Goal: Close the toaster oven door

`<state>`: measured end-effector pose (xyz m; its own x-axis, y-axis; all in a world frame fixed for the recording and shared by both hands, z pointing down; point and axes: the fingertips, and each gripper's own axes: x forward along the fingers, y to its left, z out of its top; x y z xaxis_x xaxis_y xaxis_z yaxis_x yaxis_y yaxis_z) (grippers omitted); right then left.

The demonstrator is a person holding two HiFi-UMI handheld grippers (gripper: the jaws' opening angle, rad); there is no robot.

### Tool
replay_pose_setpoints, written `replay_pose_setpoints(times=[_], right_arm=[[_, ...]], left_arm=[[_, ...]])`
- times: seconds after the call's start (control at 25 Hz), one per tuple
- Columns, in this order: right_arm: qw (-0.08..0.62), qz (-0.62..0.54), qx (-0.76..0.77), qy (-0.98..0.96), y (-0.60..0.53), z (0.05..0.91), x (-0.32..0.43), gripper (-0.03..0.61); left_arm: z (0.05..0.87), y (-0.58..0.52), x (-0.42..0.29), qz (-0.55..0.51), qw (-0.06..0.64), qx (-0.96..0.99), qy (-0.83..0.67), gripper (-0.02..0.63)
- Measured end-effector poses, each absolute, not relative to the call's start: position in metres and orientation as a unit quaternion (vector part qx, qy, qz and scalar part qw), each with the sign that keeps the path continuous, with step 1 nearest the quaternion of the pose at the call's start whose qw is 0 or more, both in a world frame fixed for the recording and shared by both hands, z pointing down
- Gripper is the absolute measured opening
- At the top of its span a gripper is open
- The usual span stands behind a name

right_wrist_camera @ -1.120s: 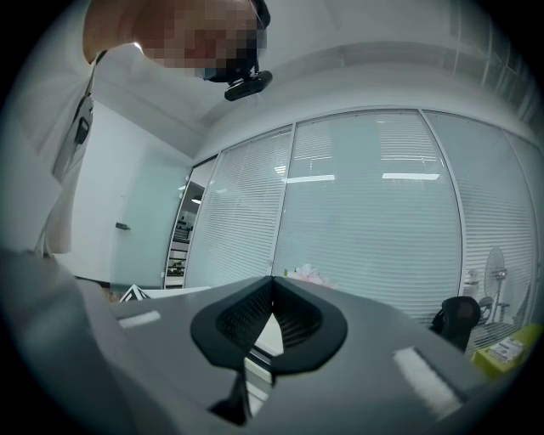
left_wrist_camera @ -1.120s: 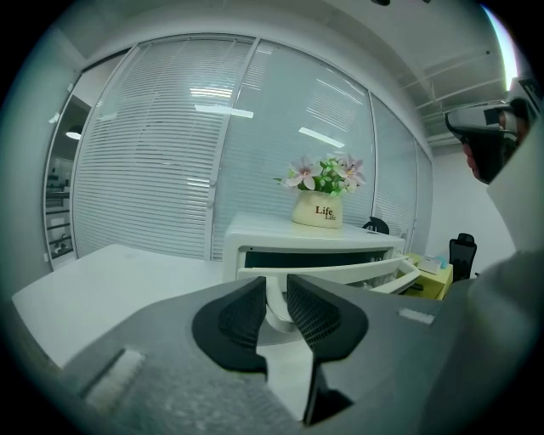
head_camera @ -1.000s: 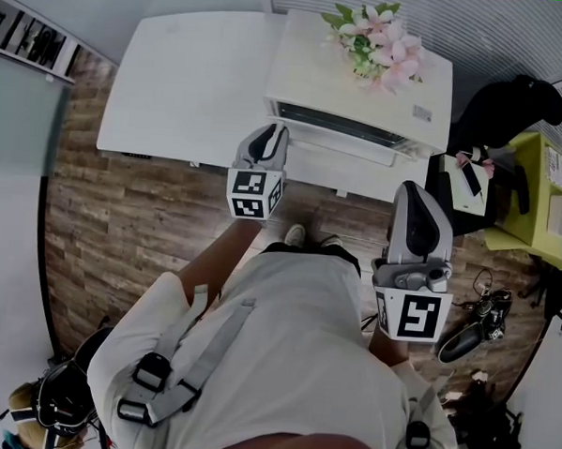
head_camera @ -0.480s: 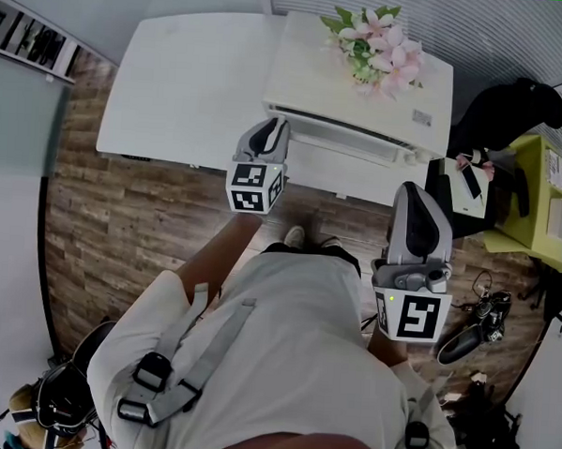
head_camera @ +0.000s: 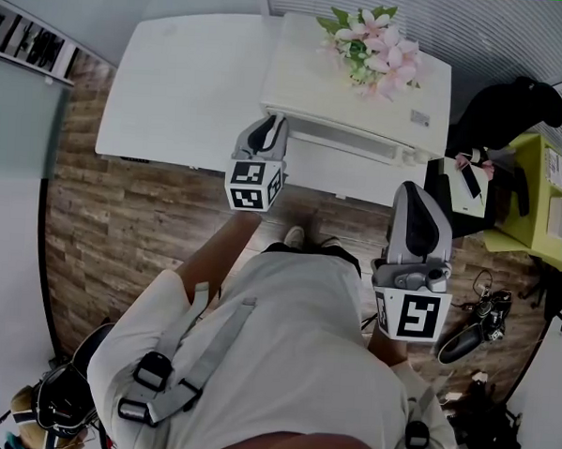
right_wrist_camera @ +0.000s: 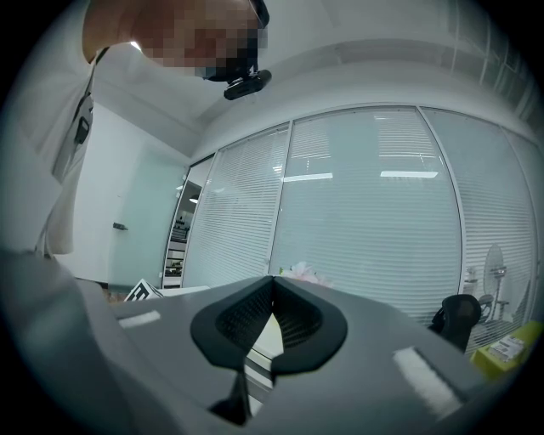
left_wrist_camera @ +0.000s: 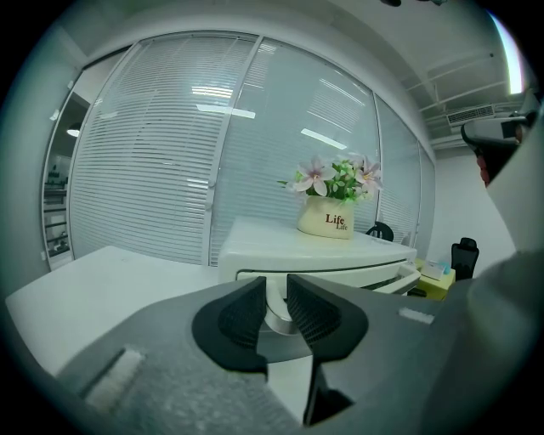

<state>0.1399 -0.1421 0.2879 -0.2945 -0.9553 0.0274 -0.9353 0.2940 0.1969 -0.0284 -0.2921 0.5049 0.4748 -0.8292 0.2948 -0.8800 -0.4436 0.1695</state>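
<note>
The left tongs (left_wrist_camera: 274,282) stand narrowly apart and are closed on the handle (left_wrist_camera: 277,316) of the toaster oven's door (left_wrist_camera: 367,278); in the left gripper view the pale, rounded handle fills the slot between the two ribbed pads. From the head view the left tongs (head_camera: 271,124) reach to the left end of the door (head_camera: 349,138), which faces the table's near edge. The door is almost up against the oven body, with its right end standing slightly out from the front. The right tongs (right_wrist_camera: 273,279) are closed tip to tip with nothing between them. They are held level and well back from the table (head_camera: 185,82), off its near right corner, where the head view shows the right tongs (head_camera: 411,188) over the floor (head_camera: 121,220). The white toaster oven (head_camera: 363,99) sits at the right end of the white table. On its top, toward the far edge, stands a cream flower pot (left_wrist_camera: 327,223) holding pink and white flowers (head_camera: 375,45) with green leaves. The rest of the table is bare white. The floor is brown wood plank, and glass walls with closed blinds (left_wrist_camera: 170,153) run behind the table. To the right, past the table's end, stands a yellow-green side table (head_camera: 545,200).
</note>
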Motion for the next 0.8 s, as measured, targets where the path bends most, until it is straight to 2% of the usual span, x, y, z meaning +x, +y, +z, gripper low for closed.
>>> replay_pose_setpoints(times=[0.8], right_arm=[[0.077, -0.074, 0.598, -0.794, -0.1364, 0.2911, 0.1454, 0.006]], left_arm=[[0.4973, -0.2975, -0.0272, 0.071, 0.131, 0.854, -0.498, 0.089]])
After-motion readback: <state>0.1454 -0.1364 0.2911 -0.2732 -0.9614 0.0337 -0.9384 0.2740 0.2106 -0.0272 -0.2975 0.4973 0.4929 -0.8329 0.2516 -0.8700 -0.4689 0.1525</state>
